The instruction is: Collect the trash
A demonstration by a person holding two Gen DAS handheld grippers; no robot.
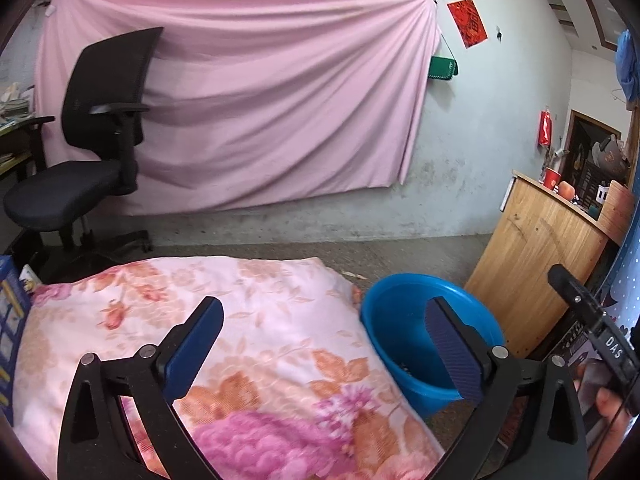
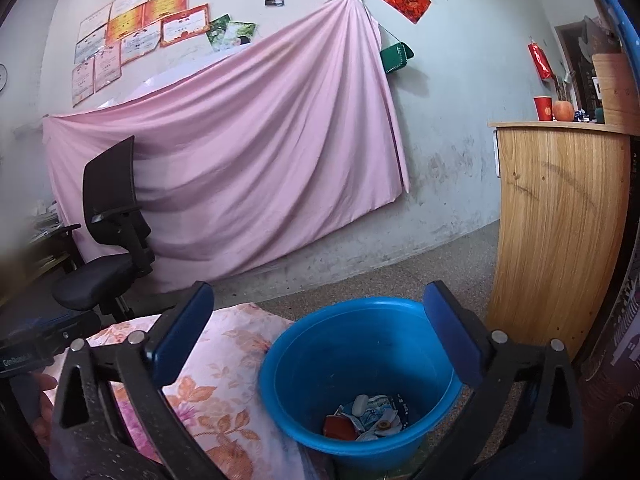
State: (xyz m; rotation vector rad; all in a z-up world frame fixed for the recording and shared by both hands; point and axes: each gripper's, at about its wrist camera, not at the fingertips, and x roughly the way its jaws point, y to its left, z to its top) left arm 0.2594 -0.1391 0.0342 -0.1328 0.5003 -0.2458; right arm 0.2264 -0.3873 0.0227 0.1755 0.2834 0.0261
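Observation:
A blue plastic bucket (image 2: 360, 364) stands on the floor beside the floral quilt (image 2: 216, 392). Several pieces of trash (image 2: 368, 418) lie in its bottom: crumpled wrappers, a white piece and a red one. My right gripper (image 2: 320, 332) hovers open above the bucket's rim, nothing between its blue pads. My left gripper (image 1: 324, 344) is open and empty over the quilt (image 1: 256, 320), with the bucket (image 1: 408, 340) just right of it. The other gripper's black body (image 1: 592, 320) and a hand show at the far right of the left wrist view.
A black office chair (image 1: 92, 152) stands at the left before a pink sheet (image 1: 256, 100) hung on the wall. A wooden cabinet (image 2: 560, 216) is right of the bucket, with a red cup (image 2: 543, 108) and an apple (image 2: 562, 110) on top. Bare concrete floor (image 2: 380, 276) lies beyond.

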